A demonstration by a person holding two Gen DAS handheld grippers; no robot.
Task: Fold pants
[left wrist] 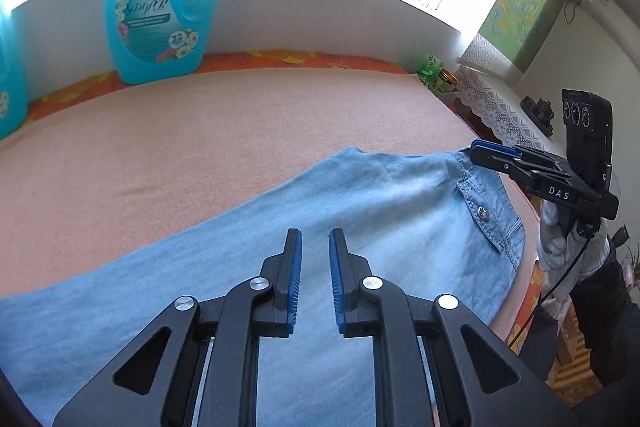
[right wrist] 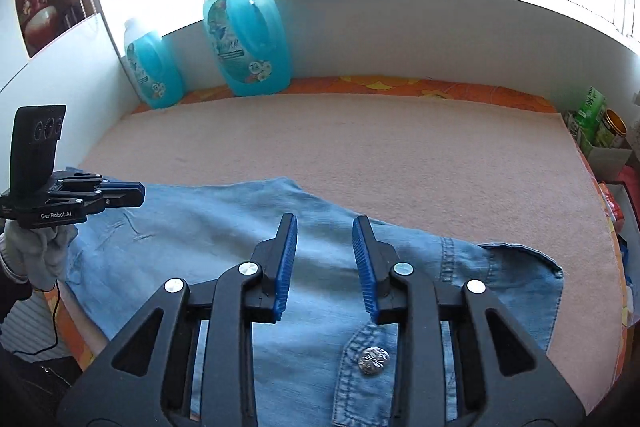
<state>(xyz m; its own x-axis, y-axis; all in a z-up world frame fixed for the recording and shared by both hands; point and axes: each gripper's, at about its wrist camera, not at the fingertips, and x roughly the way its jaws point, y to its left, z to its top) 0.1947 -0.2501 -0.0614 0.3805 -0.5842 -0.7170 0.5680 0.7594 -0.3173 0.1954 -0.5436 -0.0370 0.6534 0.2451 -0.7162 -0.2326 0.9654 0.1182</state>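
Much bare blanket (right wrist: 360, 147) beyond pants (right wrist: 224, 227)

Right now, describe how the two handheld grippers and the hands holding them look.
Both grippers are black plastic linkages with silver rivets and ribbed blue pads lining the jaws. The left gripper carries white "GenRobot.AI" lettering, the right gripper "DAS"; each has an upright black camera block. Light grey knit gloves cover the hands, and a thin black cable trails down.

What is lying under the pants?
The pants lie on a pink towel, itself on an orange flowered cloth. What is beneath those covers cannot be seen.
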